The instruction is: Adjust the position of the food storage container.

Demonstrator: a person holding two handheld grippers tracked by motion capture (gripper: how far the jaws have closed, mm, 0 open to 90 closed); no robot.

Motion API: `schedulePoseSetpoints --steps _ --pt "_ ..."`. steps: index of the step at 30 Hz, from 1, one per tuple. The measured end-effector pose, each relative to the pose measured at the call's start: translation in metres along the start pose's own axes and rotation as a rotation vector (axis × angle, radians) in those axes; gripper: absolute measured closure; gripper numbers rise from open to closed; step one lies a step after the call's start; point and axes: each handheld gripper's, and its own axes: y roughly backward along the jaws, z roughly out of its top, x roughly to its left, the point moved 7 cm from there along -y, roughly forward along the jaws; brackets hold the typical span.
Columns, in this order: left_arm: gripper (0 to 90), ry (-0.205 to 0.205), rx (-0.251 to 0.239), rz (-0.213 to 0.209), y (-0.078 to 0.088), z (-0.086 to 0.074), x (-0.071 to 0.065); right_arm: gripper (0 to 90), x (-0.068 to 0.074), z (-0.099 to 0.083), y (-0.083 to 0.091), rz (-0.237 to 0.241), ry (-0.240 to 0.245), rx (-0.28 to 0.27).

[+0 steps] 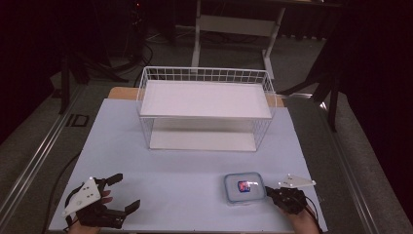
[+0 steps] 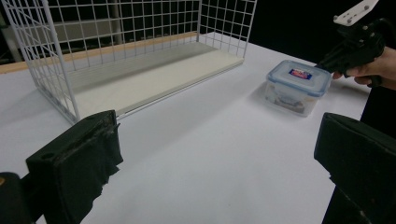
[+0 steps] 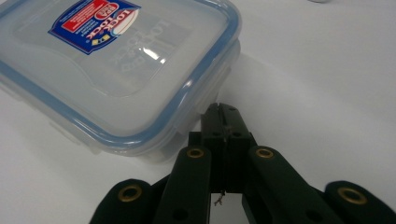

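— Box (image 1: 244,188) first: where does it sit?

— Near the front edge of the table (image 1: 185,170), toward the front right corner. It is a clear plastic food box with a blue-rimmed lid and a red and blue label on top, resting flat, lid on.

— And the right gripper (image 3: 220,112)?

— Its jaws are pressed together with nothing between them. In the right gripper view the closed tips are at the box's side wall, just under the lid rim; I think they touch it, though the close angle makes that hard to confirm. In the high view the right gripper (image 1: 272,192) lies just beside the box's right side.

— The left one?

— The left gripper (image 1: 122,192) rests near the front left corner, well apart from the box, its jaws spread wide and holding nothing. Its own view shows bare table between the two black pads (image 2: 79,163).

— Anything else on the table?

— A white wire basket (image 1: 204,109) stands toward the back edge, centred, with a white shelf across its top.
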Motion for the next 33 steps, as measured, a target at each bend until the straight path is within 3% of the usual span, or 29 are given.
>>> schedulePoseSetpoints --steps 5,13,21,33 --pt "1.4 -0.006 0.004 -0.001 0.000 0.000 -0.001 90.0 0.008 0.005 -0.004 0.011 0.019 0.007" --pt "1.4 -0.003 0.001 -0.002 0.000 0.000 -0.001 90.0 0.006 0.007 0.011 0.012 -0.004 -0.015" --pt "1.4 -0.004 0.006 -0.007 -0.003 0.000 -0.002 90.0 0.014 0.010 0.010 0.040 -0.032 -0.006" --pt "1.4 -0.005 0.019 -0.018 -0.007 -0.001 -0.004 90.0 0.040 0.031 -0.011 0.103 -0.005 0.020"
